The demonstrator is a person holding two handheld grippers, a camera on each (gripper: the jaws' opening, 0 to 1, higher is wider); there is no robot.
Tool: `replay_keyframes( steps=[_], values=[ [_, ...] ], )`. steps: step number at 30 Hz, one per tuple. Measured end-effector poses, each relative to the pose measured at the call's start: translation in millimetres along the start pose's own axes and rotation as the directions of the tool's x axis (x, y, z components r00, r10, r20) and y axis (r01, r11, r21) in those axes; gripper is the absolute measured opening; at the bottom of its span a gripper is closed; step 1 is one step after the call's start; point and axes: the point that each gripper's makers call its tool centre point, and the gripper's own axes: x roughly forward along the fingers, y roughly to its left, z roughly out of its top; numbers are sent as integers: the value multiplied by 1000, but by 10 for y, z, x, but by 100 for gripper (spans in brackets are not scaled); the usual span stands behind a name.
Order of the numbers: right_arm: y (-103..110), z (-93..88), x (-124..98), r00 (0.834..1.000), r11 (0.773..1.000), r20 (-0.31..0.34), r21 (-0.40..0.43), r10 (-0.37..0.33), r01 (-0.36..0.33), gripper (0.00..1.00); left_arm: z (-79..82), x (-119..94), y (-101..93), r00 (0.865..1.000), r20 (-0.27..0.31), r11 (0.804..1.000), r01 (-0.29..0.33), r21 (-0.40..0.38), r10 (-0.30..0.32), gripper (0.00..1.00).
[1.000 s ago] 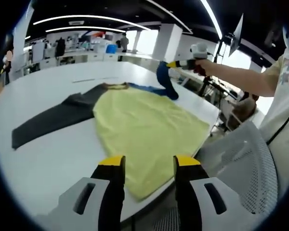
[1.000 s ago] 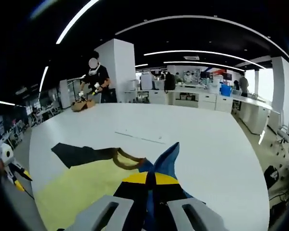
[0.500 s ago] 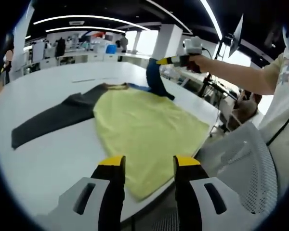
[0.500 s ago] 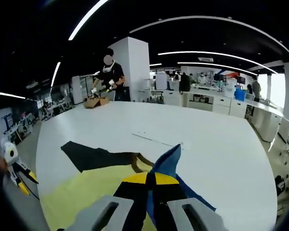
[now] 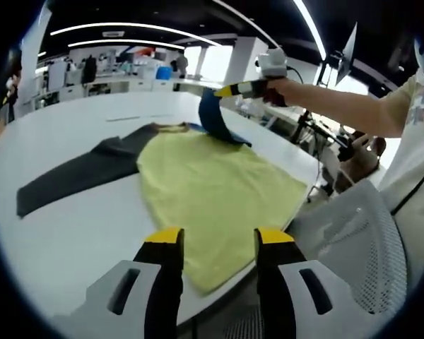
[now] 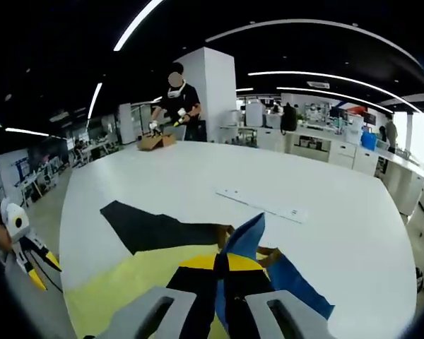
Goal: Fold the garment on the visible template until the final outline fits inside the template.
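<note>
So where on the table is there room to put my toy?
The white table is bare beyond the dark sleeve and blue sleeve, up to the far tape strip. The near edge is crowded with the yellow shirt.

I am seeing a person (image 6: 178, 99) standing at the far edge of the white bench (image 6: 318, 191), handling a cardboard box (image 6: 155, 141).

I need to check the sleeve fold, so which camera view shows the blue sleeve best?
The left gripper view: the blue sleeve is seen whole, lifted off the yellow garment by the right gripper. The right gripper view shows it close up, pinched between that gripper's jaws, partly hidden.
</note>
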Motion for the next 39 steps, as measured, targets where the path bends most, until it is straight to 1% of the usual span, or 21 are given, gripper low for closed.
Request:
replay_keyframes(
  steps=[10, 20, 26, 31, 39],
  values=[
    [216, 33, 239, 998, 998, -19, -19, 54, -54, 0, 3, 4, -16, 1000, 6, 1000, 0, -2, 0, 36],
    [391, 38, 430, 996, 996, -34, -19, 83, -84, 0, 1, -3, -12, 1000, 11, 1000, -3, -6, 3, 36],
    [489, -26, 538, 994, 995, -52, -11, 94, -95, 0, 1, 3, -17, 1000, 13, 1000, 0, -6, 0, 36],
    [580, -33, 614, 993, 994, -54, 0, 108, -109, 0, 4, -5, -2, 1000, 18, 1000, -2, -17, 2, 36],
    [768, -97, 779, 987, 991, -89, -25, 131, -133, 0, 6, -13, 10, 1000, 22, 1000, -2, -22, 3, 36]
  ],
)
